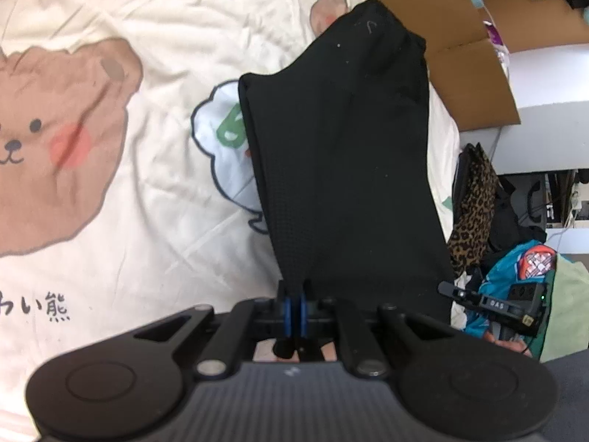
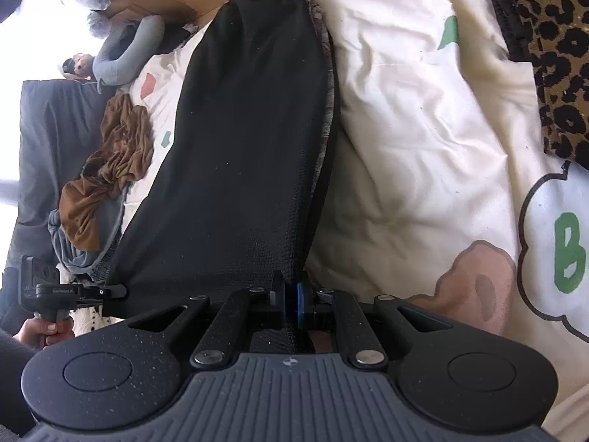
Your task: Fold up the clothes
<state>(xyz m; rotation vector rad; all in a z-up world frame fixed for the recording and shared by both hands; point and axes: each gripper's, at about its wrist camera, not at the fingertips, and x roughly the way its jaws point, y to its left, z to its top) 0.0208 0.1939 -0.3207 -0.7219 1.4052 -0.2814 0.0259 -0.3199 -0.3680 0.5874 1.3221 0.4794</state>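
A black textured garment (image 1: 342,154) hangs stretched between both grippers above a cream bedsheet with bear prints (image 1: 110,191). My left gripper (image 1: 294,316) is shut on one near corner of the garment. My right gripper (image 2: 291,304) is shut on the other near corner; the garment (image 2: 239,140) runs away from it, its far end resting on the bed. The right gripper also shows at the right edge of the left wrist view (image 1: 489,304), and the left gripper at the left edge of the right wrist view (image 2: 73,291).
A leopard-print garment (image 2: 552,55) lies on the bed to the right. A brown garment (image 2: 106,173) and grey clothes (image 2: 125,51) lie to the left. A cardboard box (image 1: 452,37) stands beyond the bed. Blue and green items (image 1: 522,276) sit beside the bed.
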